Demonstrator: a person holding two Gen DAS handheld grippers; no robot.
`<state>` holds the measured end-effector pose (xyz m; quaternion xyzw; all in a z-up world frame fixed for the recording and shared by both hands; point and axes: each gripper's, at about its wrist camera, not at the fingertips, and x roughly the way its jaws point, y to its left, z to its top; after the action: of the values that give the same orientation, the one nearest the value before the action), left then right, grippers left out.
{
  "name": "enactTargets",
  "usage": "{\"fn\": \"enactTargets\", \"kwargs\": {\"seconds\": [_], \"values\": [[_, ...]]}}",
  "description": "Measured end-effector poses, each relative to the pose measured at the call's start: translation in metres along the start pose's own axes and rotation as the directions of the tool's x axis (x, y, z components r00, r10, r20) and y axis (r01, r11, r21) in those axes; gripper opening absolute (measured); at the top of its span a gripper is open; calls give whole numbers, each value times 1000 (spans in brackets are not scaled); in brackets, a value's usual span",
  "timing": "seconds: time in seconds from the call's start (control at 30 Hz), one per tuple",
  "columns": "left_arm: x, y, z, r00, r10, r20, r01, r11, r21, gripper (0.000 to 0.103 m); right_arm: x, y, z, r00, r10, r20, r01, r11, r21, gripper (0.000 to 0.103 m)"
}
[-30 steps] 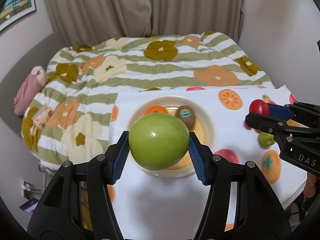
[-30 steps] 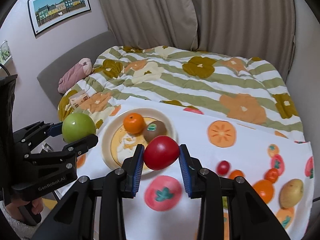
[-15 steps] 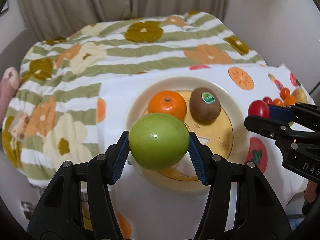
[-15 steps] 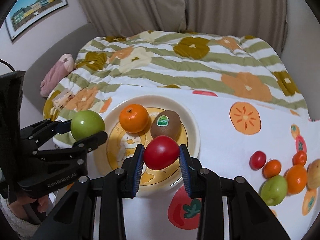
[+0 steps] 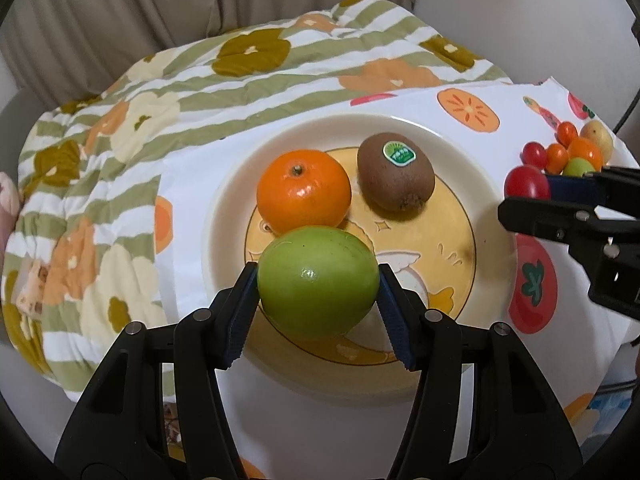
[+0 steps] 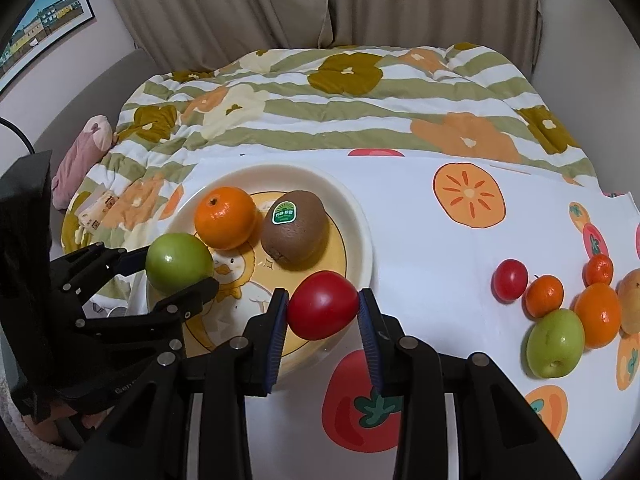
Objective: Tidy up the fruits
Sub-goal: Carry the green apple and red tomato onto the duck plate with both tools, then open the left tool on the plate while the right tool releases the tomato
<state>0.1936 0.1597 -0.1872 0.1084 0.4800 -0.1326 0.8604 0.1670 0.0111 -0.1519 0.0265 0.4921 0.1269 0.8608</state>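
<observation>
My left gripper [image 5: 318, 286] is shut on a green apple [image 5: 318, 282] and holds it just over the near side of the cream plate [image 5: 452, 148], close to an orange [image 5: 303, 190] and a kiwi [image 5: 394, 172] lying in it. My right gripper [image 6: 323, 312] is shut on a red tomato [image 6: 323, 310] at the plate's near right rim [image 6: 362, 236]. The left gripper with the apple [image 6: 178, 262] shows at the plate's left in the right wrist view. The right gripper with the tomato [image 5: 526, 182] shows at the right in the left wrist view.
Several loose fruits lie on the fruit-print cloth [image 6: 440, 240] at the right: a cherry tomato [image 6: 509, 279], small oranges [image 6: 544, 295], a green apple [image 6: 554, 343] and a yellowish fruit [image 6: 630, 300]. A flowered quilt [image 6: 340, 100] covers the bed behind.
Both grippers have moved forward and down toward the plate with their fruits still held. The plate, orange and kiwi now look larger and closer.
</observation>
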Motion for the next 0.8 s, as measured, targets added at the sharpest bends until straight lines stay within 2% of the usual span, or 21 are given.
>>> {"fn": "enactTargets", "kwargs": {"seconds": [0.2, 0.23, 0.27, 0.3, 0.4, 0.8], "values": [[-1, 0, -4, 1000, 2, 8, -2, 1000, 7, 63, 1, 1, 1, 1000, -3, 2, 3, 1000, 0, 32], [-5, 1, -4, 1000, 4, 23, -4, 1000, 4, 70, 1, 2, 2, 1000, -5, 3, 5, 1000, -1, 32], [-8, 2, -3, 999, 3, 37, -3, 1000, -2, 89, 0, 2, 3, 1000, -6, 5, 6, 1000, -1, 32], [-13, 4, -2, 999, 3, 54, -2, 1000, -10, 103, -1, 2, 4, 1000, -8, 6, 8, 1000, -1, 32], [-27, 10, -2, 995, -7, 98, 10, 999, -32, 103, -4, 1, 6, 1000, -9, 12, 9, 1000, 1, 32], [-50, 38, -25, 997, 31, 71, -22, 992, -120, 103, 3, 9, 5, 1000, 6, -6, -6, 998, -59, 32]]}}
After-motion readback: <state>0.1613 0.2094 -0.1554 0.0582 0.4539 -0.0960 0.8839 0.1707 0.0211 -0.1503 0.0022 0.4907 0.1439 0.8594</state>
